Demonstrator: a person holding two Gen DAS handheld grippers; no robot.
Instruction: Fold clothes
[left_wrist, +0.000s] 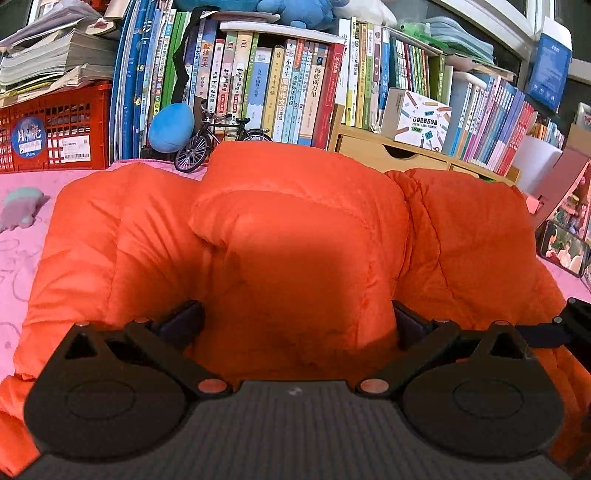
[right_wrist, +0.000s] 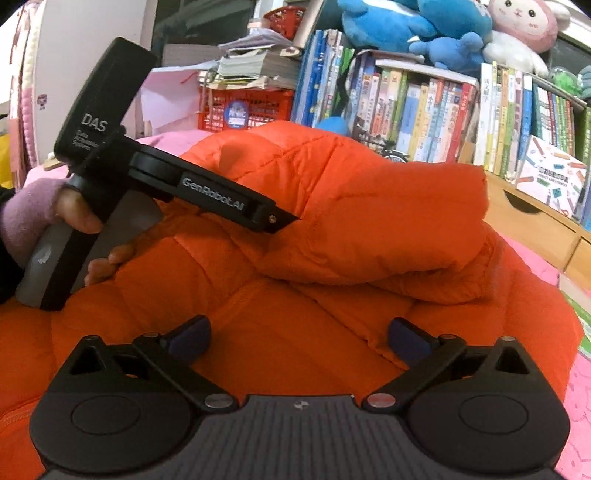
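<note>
A puffy orange down jacket (left_wrist: 303, 229) lies on a pink sheet (left_wrist: 22, 236) and fills both views. A thick fold of it bulges up between the fingers of my left gripper (left_wrist: 295, 323), which is spread wide open and pushed into the fabric. In the right wrist view, a folded part of the jacket (right_wrist: 369, 221) lies across the lower layer. There the left gripper (right_wrist: 284, 221) shows from the side, tip against that fold, held by a hand (right_wrist: 77, 218) in a lilac sleeve. My right gripper (right_wrist: 297, 338) hovers open over the flat lower layer, with nothing between its fingers.
Crowded bookshelves (left_wrist: 295, 85) run along the back. With them are a red crate (left_wrist: 55, 129), a model bicycle (left_wrist: 218, 140), a blue plush (left_wrist: 171, 127) and a wooden drawer unit (left_wrist: 391, 151). A phone (left_wrist: 565, 251) stands at the right on the sheet.
</note>
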